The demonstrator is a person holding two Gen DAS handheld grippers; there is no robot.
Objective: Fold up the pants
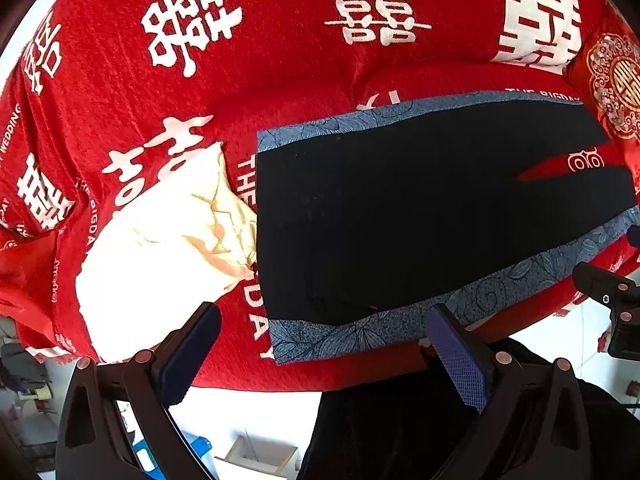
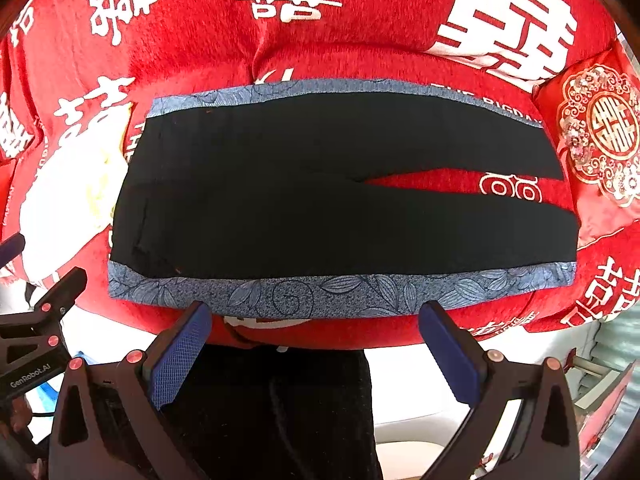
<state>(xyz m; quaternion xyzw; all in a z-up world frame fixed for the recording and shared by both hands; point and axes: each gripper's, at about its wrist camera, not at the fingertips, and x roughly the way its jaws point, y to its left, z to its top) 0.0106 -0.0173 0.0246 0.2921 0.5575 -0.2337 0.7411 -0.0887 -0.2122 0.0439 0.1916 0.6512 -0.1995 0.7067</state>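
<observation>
The black pants (image 2: 340, 196) with 2 blue floral side bands lie flat on the red bedspread (image 2: 360, 40), just ahead of both grippers' jaws, left gripper (image 1: 324, 354) and right gripper (image 2: 316, 344) spread wide, empty

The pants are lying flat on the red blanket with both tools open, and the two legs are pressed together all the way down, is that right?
Not quite. The pants do lie flat on the red blanket, and both the left tool and the right tool are open. But the legs are apart: the right wrist view shows a wedge of red blanket between them toward the cuffs.
</observation>
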